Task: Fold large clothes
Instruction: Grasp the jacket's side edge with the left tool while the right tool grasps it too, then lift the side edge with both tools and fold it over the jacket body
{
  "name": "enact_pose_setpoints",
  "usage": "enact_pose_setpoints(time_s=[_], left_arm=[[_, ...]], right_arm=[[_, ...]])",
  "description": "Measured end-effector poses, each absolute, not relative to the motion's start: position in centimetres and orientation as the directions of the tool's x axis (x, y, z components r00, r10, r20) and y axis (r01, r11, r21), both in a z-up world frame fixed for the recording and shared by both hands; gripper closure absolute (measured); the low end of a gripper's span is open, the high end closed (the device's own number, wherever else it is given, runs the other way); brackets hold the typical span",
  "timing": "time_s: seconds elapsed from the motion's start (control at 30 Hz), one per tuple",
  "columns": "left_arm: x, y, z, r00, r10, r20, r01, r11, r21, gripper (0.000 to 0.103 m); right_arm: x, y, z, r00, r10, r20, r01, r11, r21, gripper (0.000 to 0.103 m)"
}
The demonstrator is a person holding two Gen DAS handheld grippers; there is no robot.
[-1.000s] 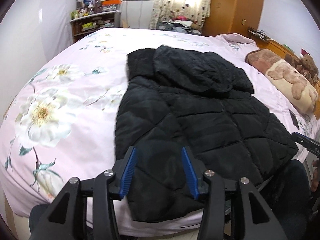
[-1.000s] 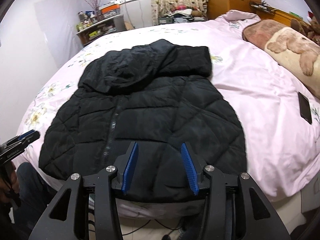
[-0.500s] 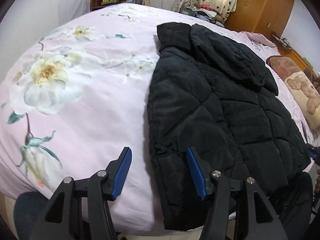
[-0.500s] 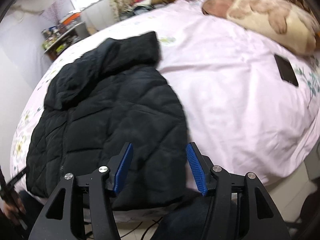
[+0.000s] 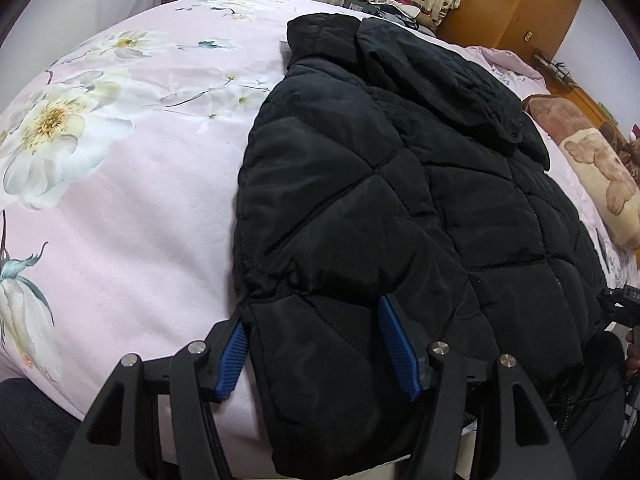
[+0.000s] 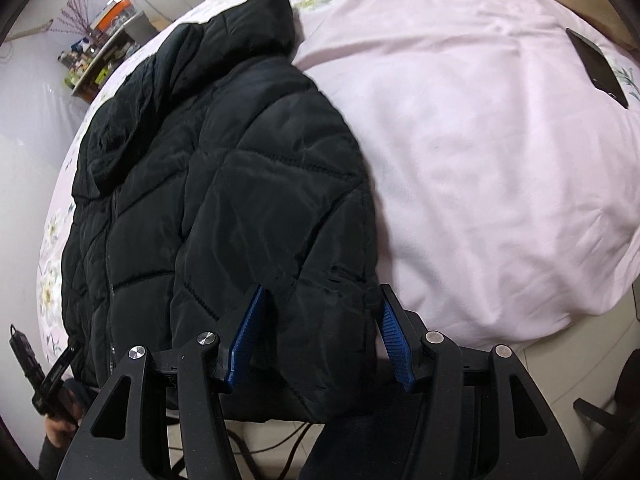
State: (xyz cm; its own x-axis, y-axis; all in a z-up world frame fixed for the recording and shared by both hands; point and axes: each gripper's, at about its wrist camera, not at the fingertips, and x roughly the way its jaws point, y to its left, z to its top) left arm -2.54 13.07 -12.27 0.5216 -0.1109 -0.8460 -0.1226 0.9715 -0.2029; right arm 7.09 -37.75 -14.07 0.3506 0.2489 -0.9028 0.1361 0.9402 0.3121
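While both jaws gape over the black jacket [image 5: 400, 200]'s hem, phone [image 6: 598, 66] well aside.

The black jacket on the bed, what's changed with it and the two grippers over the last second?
Both grippers have dropped to the black jacket's near corners, jaws just opening: the left gripper straddles one corner, the right gripper the other. Neither has closed on it. The jacket lies as before on the pink bedspread; the phone hasn't moved.

Soft, even daylight — sharp centre, heavy fisheye bending, dark corners.
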Motion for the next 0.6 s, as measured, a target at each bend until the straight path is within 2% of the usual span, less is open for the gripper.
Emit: enact_pose_setpoints(time_s=[0.07, 0.13, 0.17, 0.23, 0.37, 0.6], left_arm=[[-2.5, 12.8, -12.1, 0.518, -0.108, -0.848, -0.106, 0.976, -0.189, 0.051], [-2.5, 12.2, -11.6, 0.517, -0.092, -0.851, -0.084, 0.984, -0.158, 0.067], [-2.5, 11.8, -11.3, 0.519, -0.086, -0.850, -0.071, 0.987, -0.143, 0.074], [-2.5, 11.1, -10.5, 0.526, -0.064, -0.848, -0.050, 0.993, -0.106, 0.081], [-3.0, 10.7, -8.7, 0.556, -0.054, -0.830, -0.034, 0.996, -0.088, 0.086], [-4.3, 11.7, -4.7, 0.633, -0.074, -0.771, -0.017, 0.994, -0.109, 0.088]], right_arm=[[7.2, -37.4, -14.1, 0.344, 0.249, -0.905, 0.127, 0.943, 0.308, 0.054], [7.2, -36.9, -13.8, 0.353, 0.242, -0.904, 0.110, 0.948, 0.297, 0.070], [7.1, -36.6, -13.5, 0.361, 0.239, -0.901, 0.104, 0.950, 0.294, 0.075], [6.9, -36.1, -12.9, 0.385, 0.243, -0.890, 0.089, 0.950, 0.298, 0.085], [6.3, -35.6, -11.3, 0.429, 0.261, -0.865, 0.067, 0.946, 0.318, 0.089], [5.2, -35.3, -7.9, 0.490, 0.304, -0.817, 0.020, 0.933, 0.360, 0.090]])
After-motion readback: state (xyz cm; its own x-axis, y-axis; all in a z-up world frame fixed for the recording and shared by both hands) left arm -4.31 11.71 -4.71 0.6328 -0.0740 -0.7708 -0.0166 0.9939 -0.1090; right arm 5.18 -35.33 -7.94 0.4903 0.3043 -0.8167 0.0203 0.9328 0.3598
